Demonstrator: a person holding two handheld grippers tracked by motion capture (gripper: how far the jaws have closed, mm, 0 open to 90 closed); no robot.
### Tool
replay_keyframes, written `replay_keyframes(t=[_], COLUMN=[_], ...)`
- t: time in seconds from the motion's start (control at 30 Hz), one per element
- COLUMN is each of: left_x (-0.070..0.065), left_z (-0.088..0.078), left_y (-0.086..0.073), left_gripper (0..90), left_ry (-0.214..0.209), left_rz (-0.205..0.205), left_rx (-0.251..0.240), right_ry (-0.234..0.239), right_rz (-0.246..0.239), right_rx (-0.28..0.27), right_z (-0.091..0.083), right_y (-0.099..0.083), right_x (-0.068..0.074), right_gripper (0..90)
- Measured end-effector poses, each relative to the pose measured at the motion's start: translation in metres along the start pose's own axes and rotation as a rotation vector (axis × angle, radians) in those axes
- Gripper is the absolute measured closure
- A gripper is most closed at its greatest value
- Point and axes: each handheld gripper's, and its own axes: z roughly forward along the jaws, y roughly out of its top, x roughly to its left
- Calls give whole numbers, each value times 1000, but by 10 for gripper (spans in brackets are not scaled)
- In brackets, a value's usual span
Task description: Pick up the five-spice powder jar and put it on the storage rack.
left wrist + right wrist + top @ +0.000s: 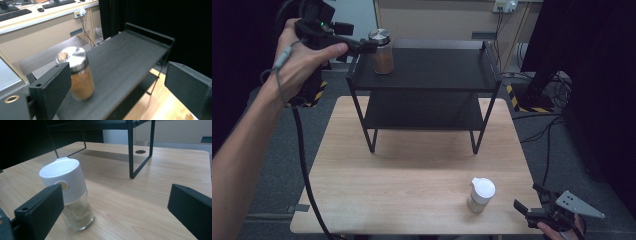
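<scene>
A glass jar (382, 52) with a silver lid and brown powder stands at the left end of the black rack's top shelf (437, 65). My left gripper (364, 47) is open beside it. In the left gripper view the jar (77, 72) stands just past the left jaw, not between the jaws, and the gripper (117, 67) looks along the shelf (130, 57). A glass shaker (481, 195) with a white cap stands on the wooden table near its front right corner. My right gripper (528, 196) is open just right of it. In the right gripper view the shaker (70, 195) is by the left jaw of the gripper (115, 190).
The rack has a lower shelf (422, 112) and thin legs (131, 145) resting on the table (412, 175). Cables (542, 135) lie on the floor at the right by a dark curtain. A desk with keyboards (15, 13) and a wall socket (80, 12) lie beyond the rack.
</scene>
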Motion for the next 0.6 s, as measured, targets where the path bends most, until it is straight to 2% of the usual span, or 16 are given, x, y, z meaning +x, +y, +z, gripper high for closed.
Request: replay_keyframes(t=[0.07, 0.43, 0.6], left_x=[-1, -13, -11], left_z=[-4, -29, -34], left_y=[-4, -55, -85], left_gripper=[58, 53, 48], left_ry=[-9, -60, -99], left_rz=[-2, -11, -1], left_rx=[-1, -32, -71], right_ry=[0, -1, -2], right_rz=[-1, -4, -5], right_rx=[1, 0, -1], right_z=[0, 1, 1], right_y=[0, 1, 1], right_x=[0, 2, 2], right_gripper=[10, 10, 10])
